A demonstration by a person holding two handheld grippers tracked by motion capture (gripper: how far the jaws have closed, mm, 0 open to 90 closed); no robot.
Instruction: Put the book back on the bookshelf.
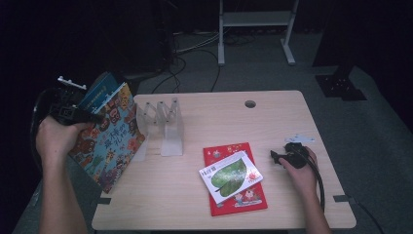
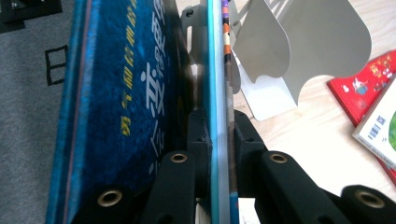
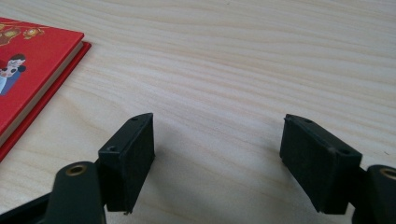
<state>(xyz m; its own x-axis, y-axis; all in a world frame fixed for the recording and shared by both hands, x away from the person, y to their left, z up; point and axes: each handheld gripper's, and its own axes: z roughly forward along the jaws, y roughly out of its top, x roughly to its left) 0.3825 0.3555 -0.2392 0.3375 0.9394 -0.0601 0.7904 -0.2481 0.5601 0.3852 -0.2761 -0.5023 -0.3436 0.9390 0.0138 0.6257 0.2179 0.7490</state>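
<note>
Clamped in my left gripper (image 2: pixel 219 140), jaws pinching its edge, the picture book (image 1: pixel 111 136) hangs tilted off the table's (image 1: pixel 272 122) left side beside the white rack (image 1: pixel 168 127); next I slot it in, right gripper (image 3: pixel 217 154) open, idle.

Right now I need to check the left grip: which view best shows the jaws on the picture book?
The left gripper view: both jaws press the picture book at its edge. The high view shows its colourful cover held off the table's left edge, the grip hidden by the left hand.

Glossy picture book (image 1: pixel 111 136), matt wooden table (image 1: pixel 272 122) (laminate, perhaps)
</note>
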